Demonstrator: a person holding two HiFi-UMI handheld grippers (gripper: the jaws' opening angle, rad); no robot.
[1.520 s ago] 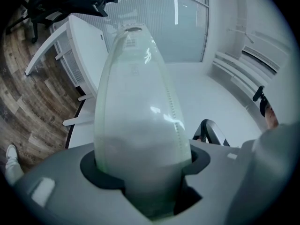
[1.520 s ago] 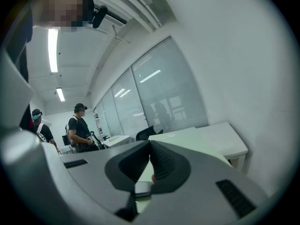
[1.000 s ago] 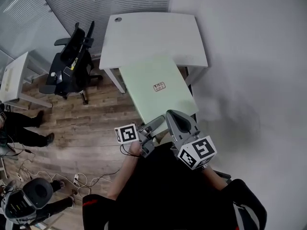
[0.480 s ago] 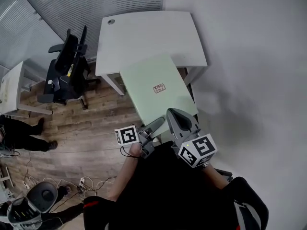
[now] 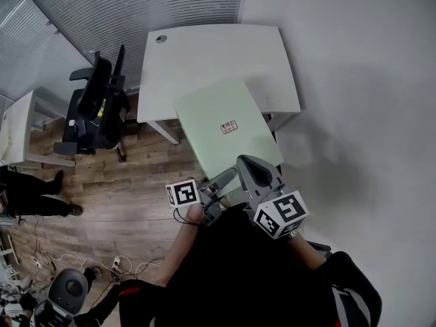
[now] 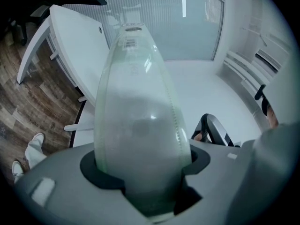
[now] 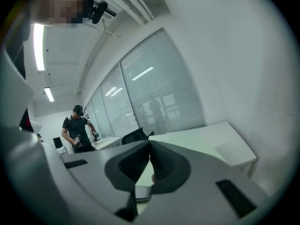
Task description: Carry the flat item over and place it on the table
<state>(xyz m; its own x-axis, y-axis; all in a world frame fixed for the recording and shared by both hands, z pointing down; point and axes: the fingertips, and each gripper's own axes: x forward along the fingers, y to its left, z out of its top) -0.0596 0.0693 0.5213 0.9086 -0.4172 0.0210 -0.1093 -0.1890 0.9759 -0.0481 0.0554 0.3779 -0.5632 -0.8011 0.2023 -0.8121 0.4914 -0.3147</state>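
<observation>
A pale green flat board [image 5: 225, 125] with a small label is carried level, its far end over the near edge of the white table [image 5: 218, 53]. My left gripper [image 5: 223, 178] is shut on the board's near edge at the left, my right gripper [image 5: 246, 165] on the same edge just beside it. In the left gripper view the board [image 6: 136, 107] runs edge-on out of my left gripper [image 6: 143, 165] toward the table [image 6: 75, 46]. In the right gripper view my right gripper [image 7: 149, 149] pinches the thin board [image 7: 180, 138], with the table [image 7: 234, 149] beyond.
A black office chair [image 5: 95, 104] stands left of the table on the wood floor. A second white desk [image 5: 20, 125] is further left. A person [image 5: 27, 189] stands by it, and cables lie on the floor. A plain wall [image 5: 354, 80] runs along the right.
Both grippers have moved forward with the board toward the white table. The hold on the board is unchanged.
</observation>
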